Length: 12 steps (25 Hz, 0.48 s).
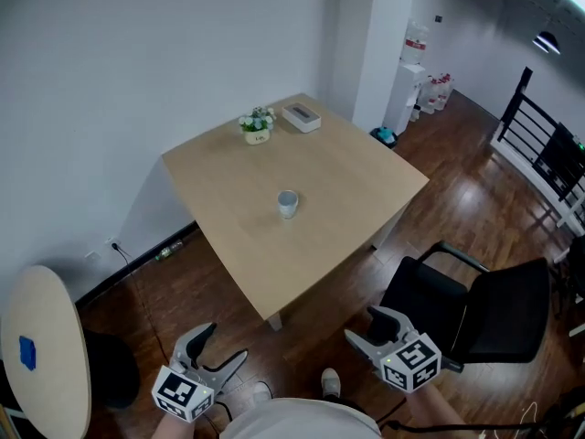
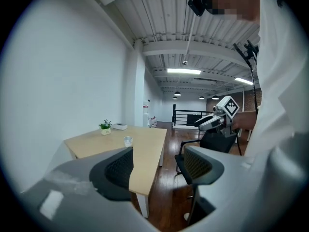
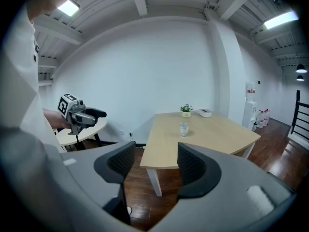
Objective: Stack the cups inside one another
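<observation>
A small clear cup (image 1: 287,204) stands alone near the middle of the light wooden table (image 1: 347,167). It shows small and far off in the left gripper view (image 2: 128,140) and in the right gripper view (image 3: 184,128). Both grippers hang well short of the table, over the wood floor near the person's feet. My left gripper (image 1: 224,346) is open with nothing between its black pads (image 2: 118,170). My right gripper (image 1: 366,326) is also open and empty, its pads (image 3: 193,167) apart. Each gripper is seen from the other's camera: the right one (image 2: 217,117) and the left one (image 3: 79,116).
A potted plant (image 1: 257,124) and a white box (image 1: 302,116) sit at the table's far edge. A black office chair (image 1: 475,314) stands to the right of the table's near corner. A round side table (image 1: 46,346) is at the left, a water dispenser (image 1: 407,90) beyond.
</observation>
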### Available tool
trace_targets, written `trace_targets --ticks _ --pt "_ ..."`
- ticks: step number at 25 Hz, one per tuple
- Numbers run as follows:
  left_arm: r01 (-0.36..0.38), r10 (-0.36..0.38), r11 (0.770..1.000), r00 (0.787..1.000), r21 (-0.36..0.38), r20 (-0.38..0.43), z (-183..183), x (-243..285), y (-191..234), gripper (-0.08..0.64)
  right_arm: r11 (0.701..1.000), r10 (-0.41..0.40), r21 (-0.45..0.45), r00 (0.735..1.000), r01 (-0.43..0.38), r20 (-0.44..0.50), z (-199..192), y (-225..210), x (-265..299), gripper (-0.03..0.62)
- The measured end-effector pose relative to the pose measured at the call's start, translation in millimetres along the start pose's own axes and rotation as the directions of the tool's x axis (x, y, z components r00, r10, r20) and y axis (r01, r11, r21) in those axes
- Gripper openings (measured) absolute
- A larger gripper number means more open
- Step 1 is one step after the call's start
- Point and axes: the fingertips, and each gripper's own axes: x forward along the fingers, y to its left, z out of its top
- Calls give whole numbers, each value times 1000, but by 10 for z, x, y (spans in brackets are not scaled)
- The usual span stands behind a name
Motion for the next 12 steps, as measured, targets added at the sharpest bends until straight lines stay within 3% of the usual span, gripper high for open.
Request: trace_targets --ticks 6,12 --pt "25 -24 1000 999 -10 28 -236 -608 330 348 999 -27 -22 999 28 20 163 711 150 270" --pt "79 -79 997 996 -7 48 -367 -880 452 350 998 -66 -17 998 66 2 107 1172 221 279"
